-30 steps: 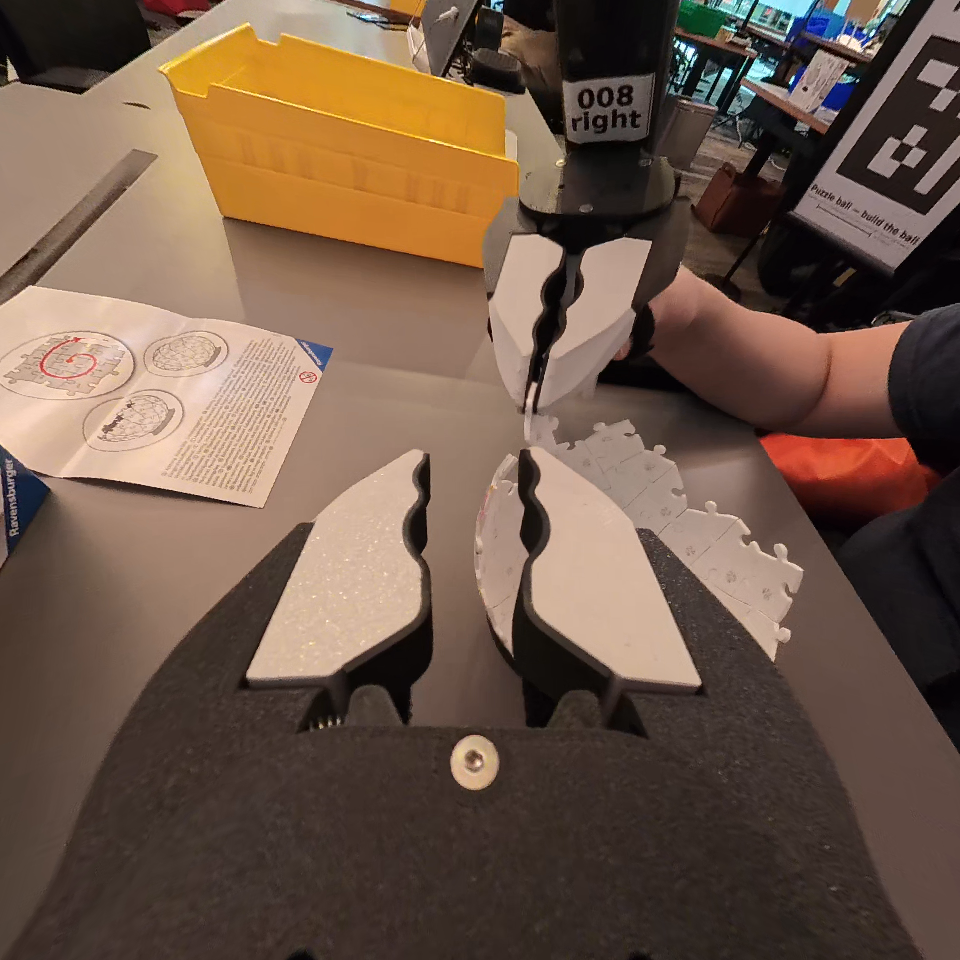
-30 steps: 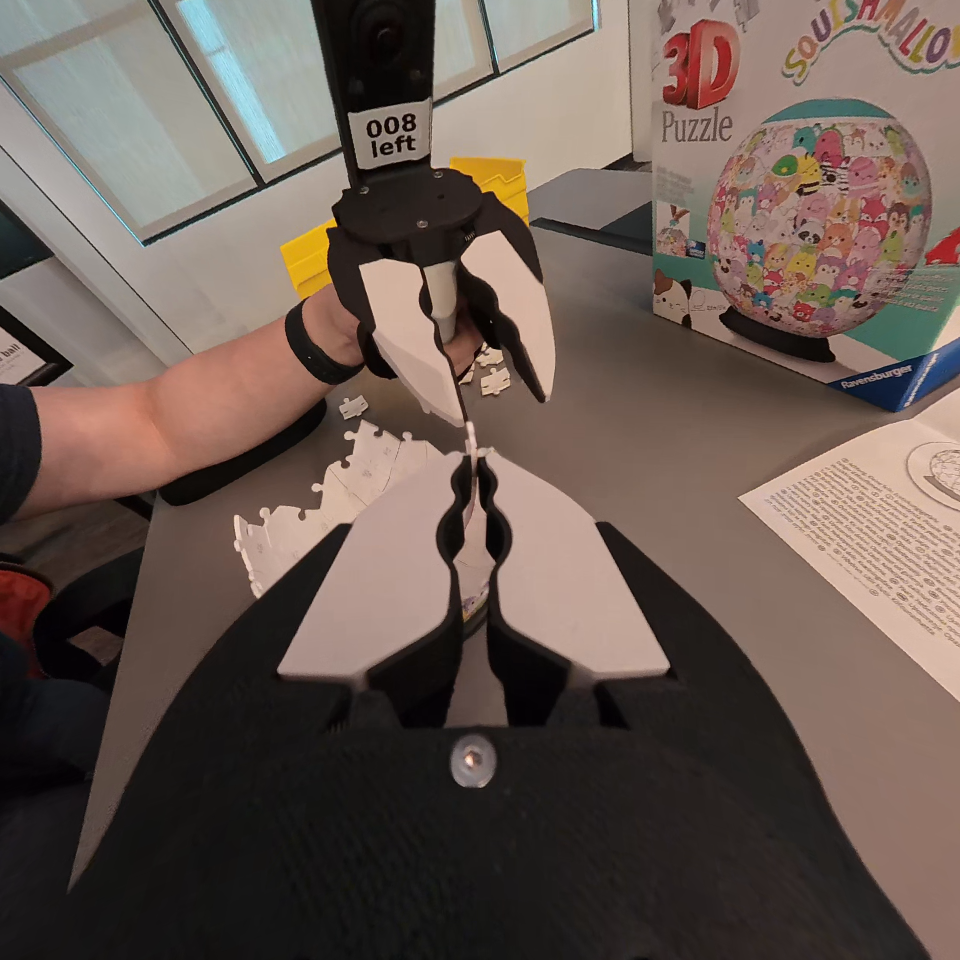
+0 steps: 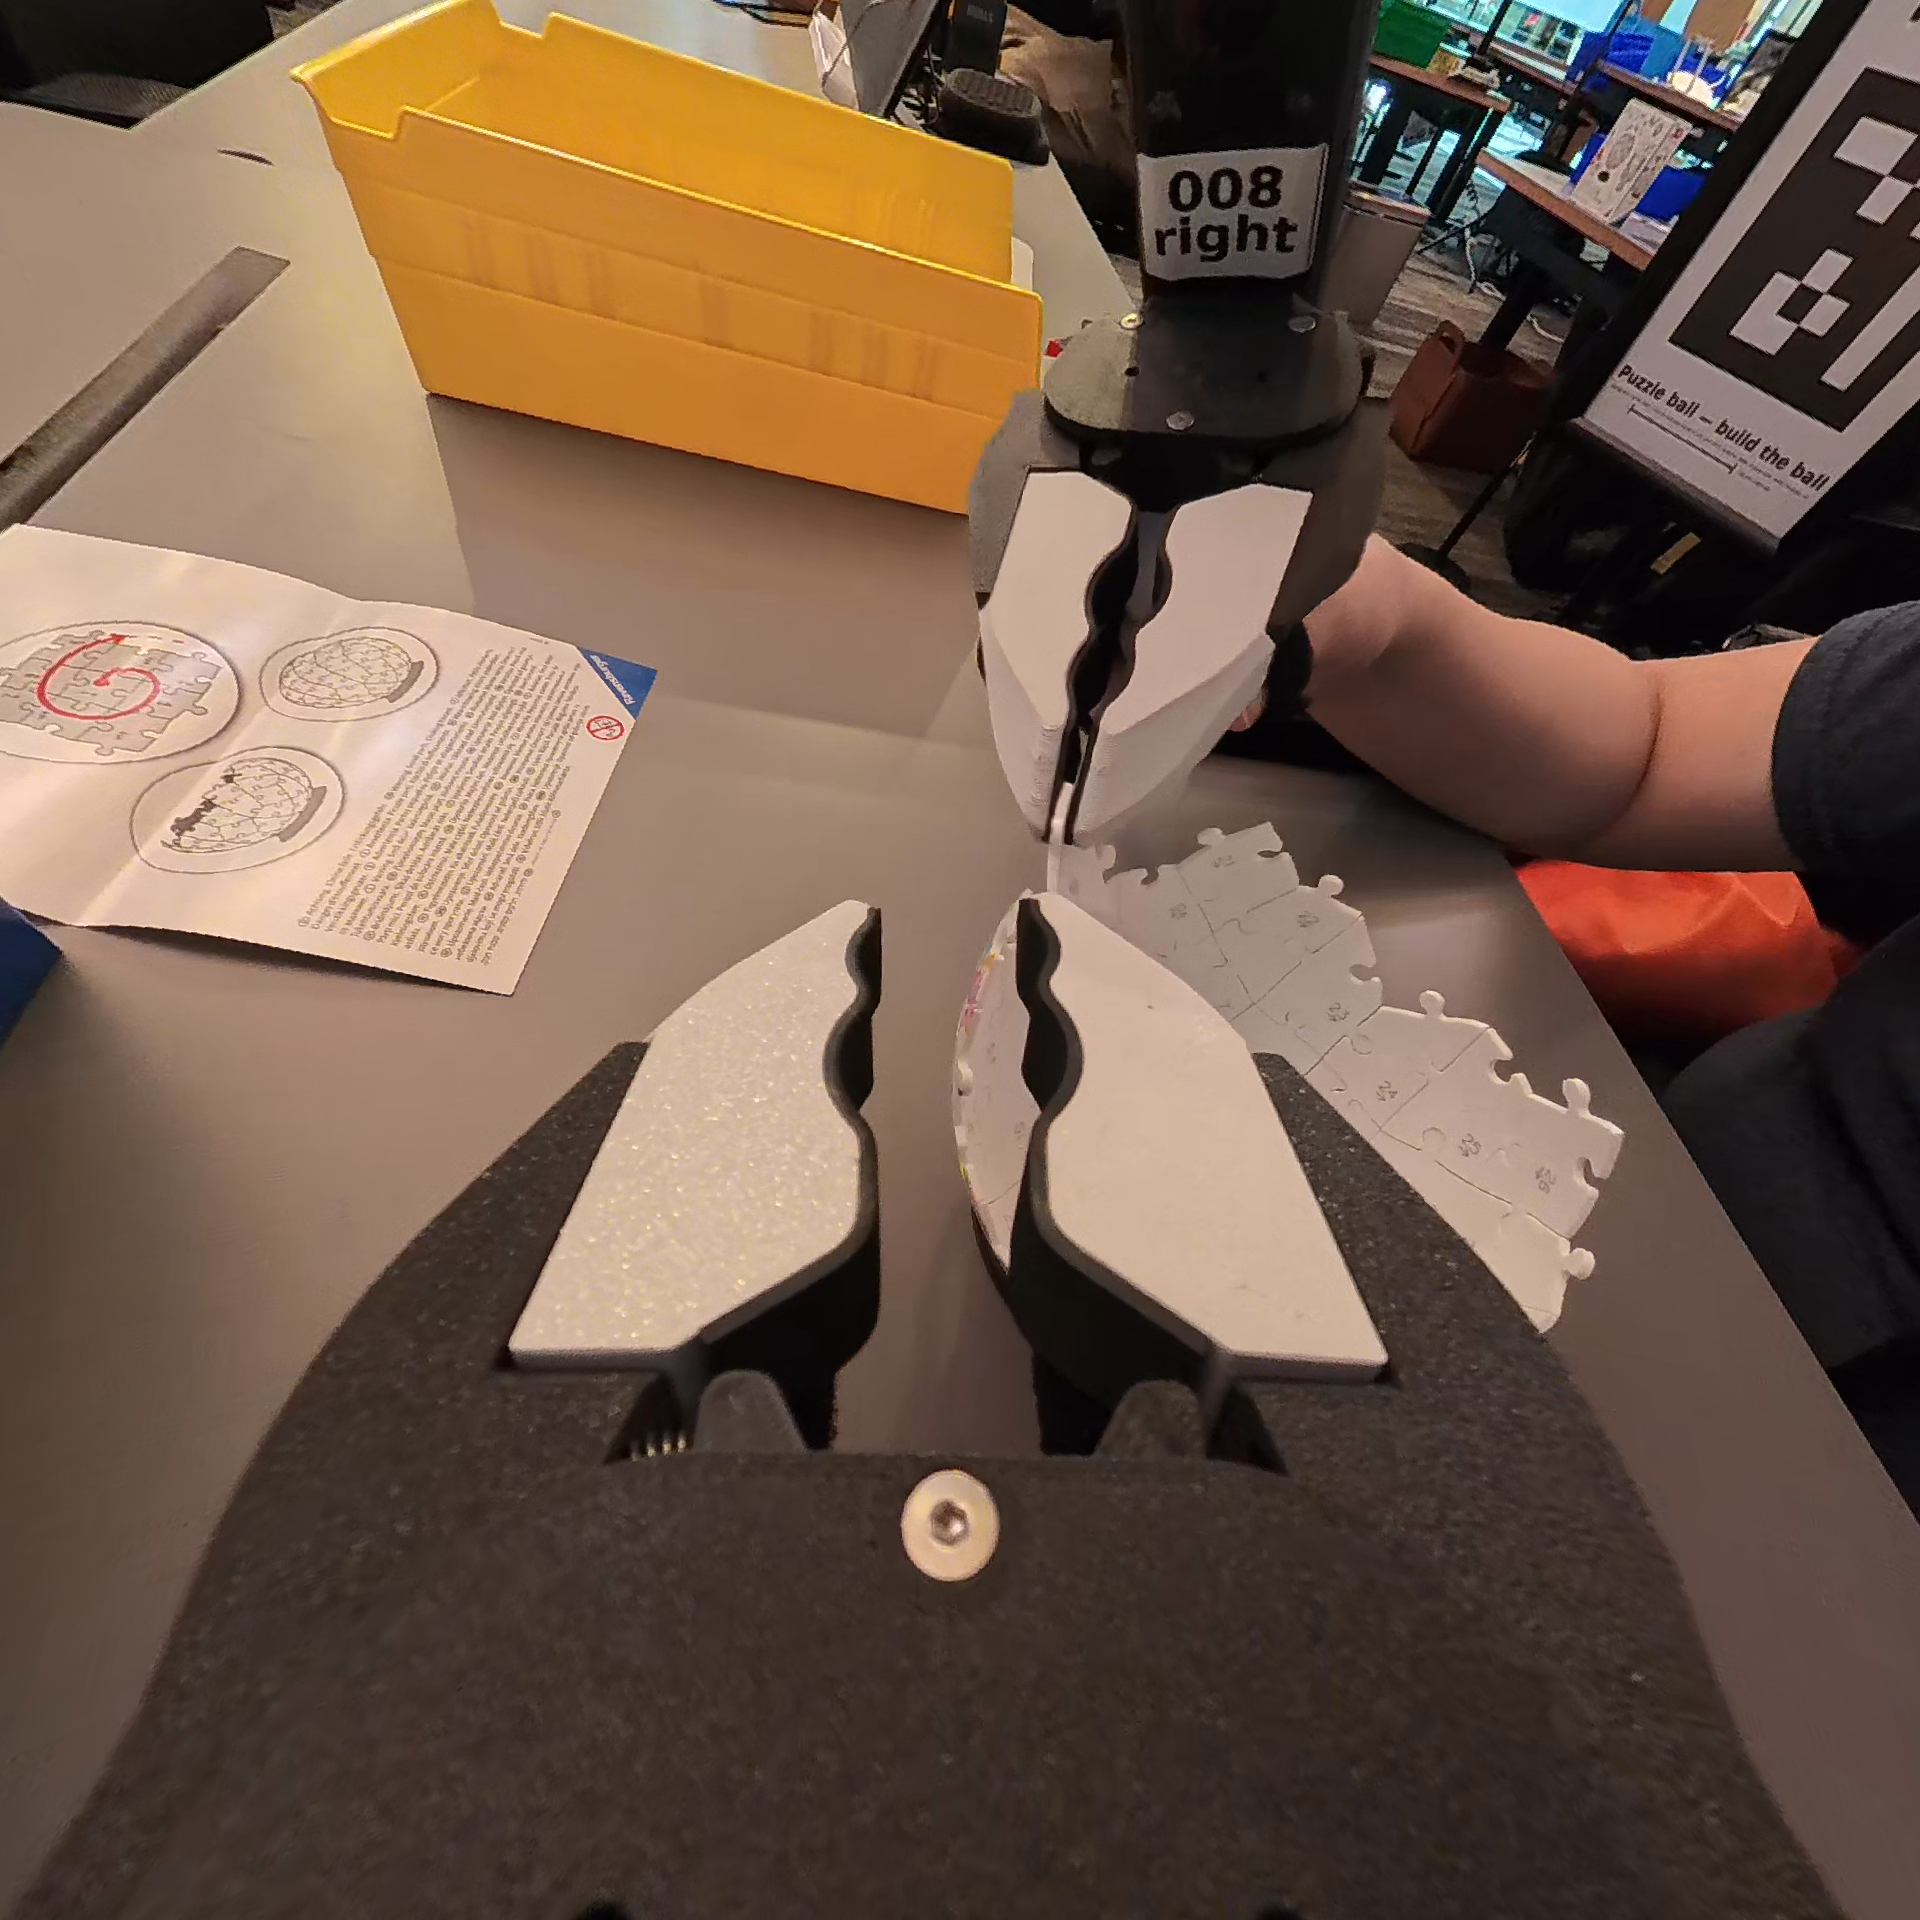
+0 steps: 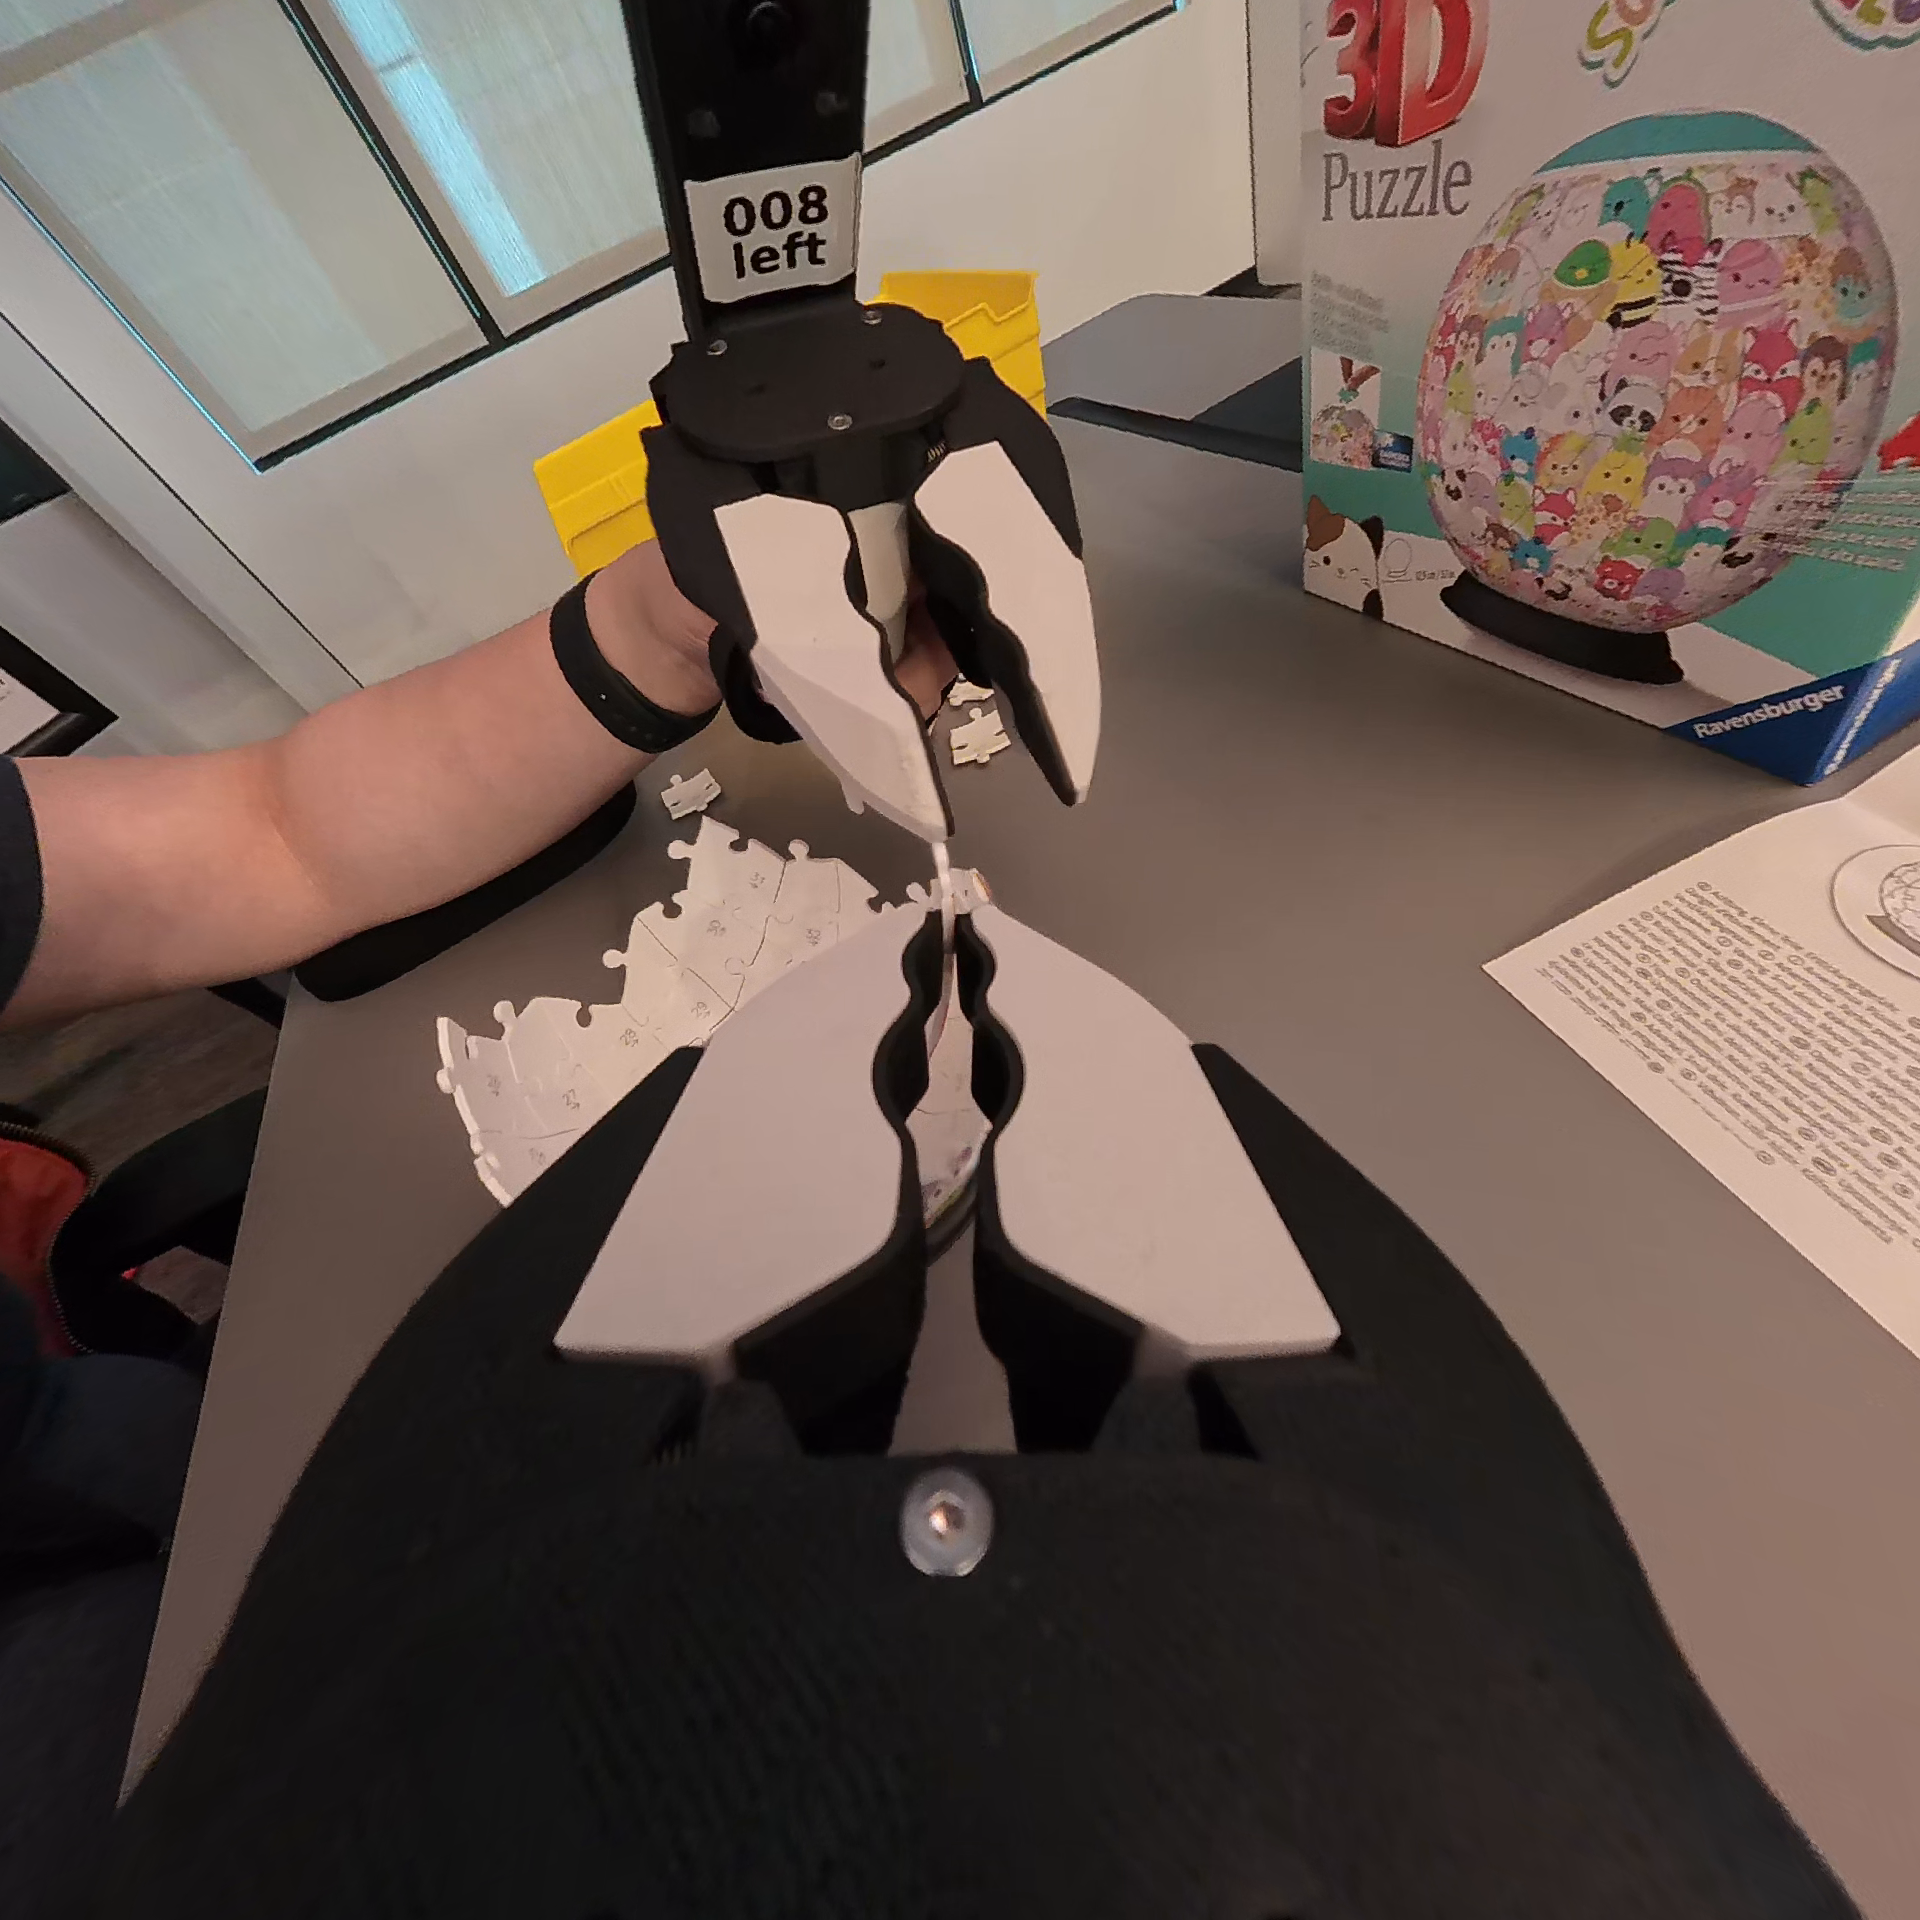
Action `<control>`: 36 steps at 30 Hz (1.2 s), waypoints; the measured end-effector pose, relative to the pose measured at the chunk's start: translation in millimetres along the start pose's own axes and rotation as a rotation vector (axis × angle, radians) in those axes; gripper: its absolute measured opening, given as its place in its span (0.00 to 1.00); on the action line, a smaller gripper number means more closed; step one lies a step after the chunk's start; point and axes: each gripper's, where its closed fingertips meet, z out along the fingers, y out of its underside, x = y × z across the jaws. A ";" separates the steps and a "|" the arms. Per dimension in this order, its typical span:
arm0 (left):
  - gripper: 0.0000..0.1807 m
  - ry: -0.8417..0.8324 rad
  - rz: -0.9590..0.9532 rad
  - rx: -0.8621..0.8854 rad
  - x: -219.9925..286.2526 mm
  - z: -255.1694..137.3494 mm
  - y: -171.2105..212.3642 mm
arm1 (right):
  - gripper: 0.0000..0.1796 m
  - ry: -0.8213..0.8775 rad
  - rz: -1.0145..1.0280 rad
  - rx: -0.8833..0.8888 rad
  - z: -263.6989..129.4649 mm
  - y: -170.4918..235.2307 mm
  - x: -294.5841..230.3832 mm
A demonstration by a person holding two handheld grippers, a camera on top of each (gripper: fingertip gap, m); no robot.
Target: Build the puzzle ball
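A curved white section of joined puzzle pieces point(image 3: 1351, 1049) lies on the grey table point(image 3: 727, 644); it also shows in the right wrist view point(image 4: 675, 987). My right gripper point(image 4: 940, 920) is shut on a white puzzle piece point(image 4: 941, 873) held edge-on at the section's near end. In the left wrist view my right gripper point(image 3: 1062, 821) points down onto that end. My left gripper point(image 3: 945, 914) is open, its right finger point(image 3: 1164, 1143) lying over the section. From the right wrist view my left gripper point(image 4: 1003, 810) hangs open just above the held piece.
A yellow bin point(image 3: 675, 260) stands at the far left. An instruction sheet point(image 3: 312, 748) lies left of the grippers. The puzzle box point(image 4: 1610, 364) stands beyond the sheet. Loose pieces point(image 4: 977, 738) lie behind the left gripper. A person's forearm point(image 3: 1507, 727) rests near the table edge. Only a small space, under 4 cm, lies between the two pairs of fingers.
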 end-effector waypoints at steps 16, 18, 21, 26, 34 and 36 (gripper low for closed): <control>0.13 0.004 -0.007 0.002 0.7 1.5 0.4 | 0.02 0.046 -0.087 0.012 -0.2 -4.2 -0.1; 0.13 0.005 -0.005 0.004 1.1 2.3 0.4 | 0.02 0.051 -0.103 0.024 -0.3 -4.9 0.5; 0.13 0.009 -0.004 -0.001 1.5 3.5 1.7 | 0.02 0.044 -0.127 0.047 -1.0 -6.7 -0.6; 0.13 0.010 -0.001 0.003 2.2 3.6 0.9 | 0.02 0.042 -0.130 0.056 -2.3 -6.2 -1.4; 0.13 0.021 0.002 0.019 4.8 3.6 -2.3 | 0.02 0.033 -0.108 0.055 -1.1 -2.1 -2.4; 0.13 0.023 0.002 0.018 5.3 4.2 -2.1 | 0.02 0.036 -0.105 0.053 -0.9 -1.8 -1.9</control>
